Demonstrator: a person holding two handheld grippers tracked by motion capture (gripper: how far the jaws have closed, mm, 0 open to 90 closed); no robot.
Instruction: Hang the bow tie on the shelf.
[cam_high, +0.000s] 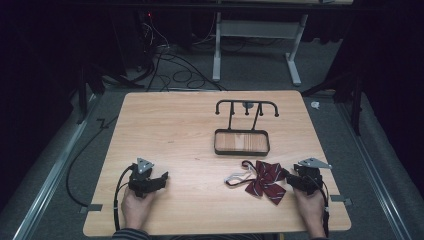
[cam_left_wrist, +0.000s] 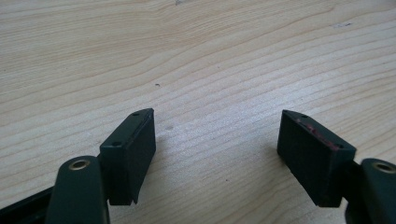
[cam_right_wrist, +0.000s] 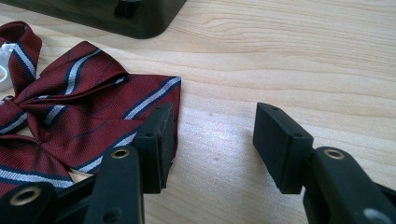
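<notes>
The bow tie lies flat on the table near the front edge, just beside the right gripper and well apart from the left gripper — so the right hand is plainly the nearer one. Its wings spread roughly across the table, with a pale strap trailing off the side away from that gripper.

In the right gripper view, the right gripper's jaws stand released with bare wood between them. The tie's near corner sits just at the outer side of one jaw and not in the gap (whether cloth and jaw touch I cannot tell), so a grasp would probably need a small sideways shift toward the cloth.

The left gripper is also released, holding nothing, over bare wood.

Beyond the tie stands a black rack with hooks above a tray — possibly where the tie belongs.
</notes>
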